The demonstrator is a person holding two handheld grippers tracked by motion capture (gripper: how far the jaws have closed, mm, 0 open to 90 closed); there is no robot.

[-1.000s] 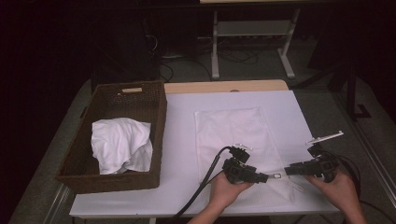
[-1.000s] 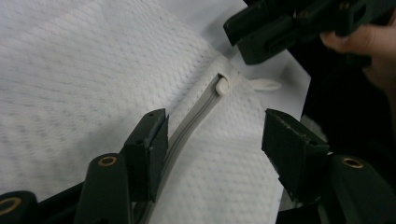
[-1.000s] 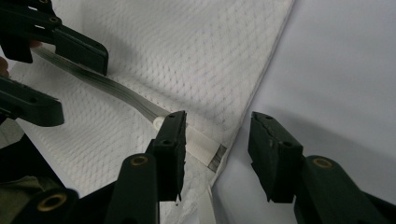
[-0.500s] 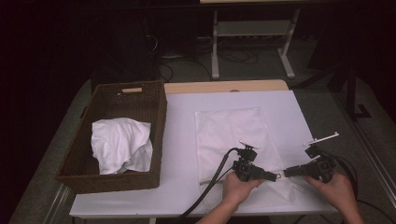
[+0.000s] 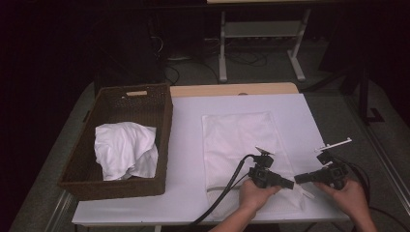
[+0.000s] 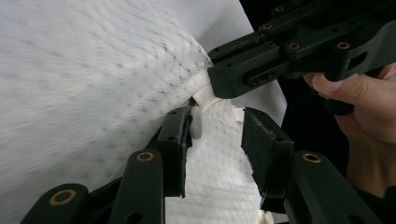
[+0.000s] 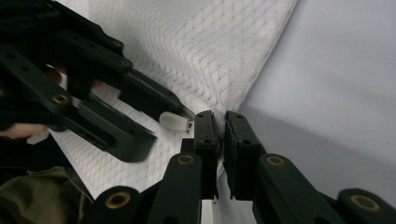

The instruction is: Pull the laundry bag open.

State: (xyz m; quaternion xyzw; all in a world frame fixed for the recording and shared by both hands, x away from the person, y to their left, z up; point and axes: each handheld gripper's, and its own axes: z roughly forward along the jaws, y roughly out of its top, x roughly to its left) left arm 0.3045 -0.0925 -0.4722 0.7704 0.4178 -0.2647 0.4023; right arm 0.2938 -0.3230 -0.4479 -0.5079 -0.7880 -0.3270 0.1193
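Note:
A white mesh bag (image 5: 239, 140) lies flat on the white table (image 5: 188, 121), its near right corner between my two grippers. My right gripper (image 7: 220, 119) (image 5: 299, 178) has just been closing, and its jaws now pinch the bag's edge (image 7: 210, 46). My left gripper (image 6: 217, 121) (image 5: 290, 184) points right, tip to tip with the right gripper (image 6: 219, 79). Its jaws have just been closing but still stand apart over the mesh (image 6: 93, 93). The white zipper pull (image 6: 196, 122) (image 7: 173, 121) lies against the inner side of one left jaw, not pinched.
A brown wicker basket (image 5: 164, 121) stands at the table's left with a crumpled white cloth (image 5: 125, 150) inside. The table's front edge runs just below both hands. Black cables trail from each gripper toward the person.
My left hand has slid right along the bag's near edge until its jaws meet the right gripper's tips. The right hand has stayed in place.

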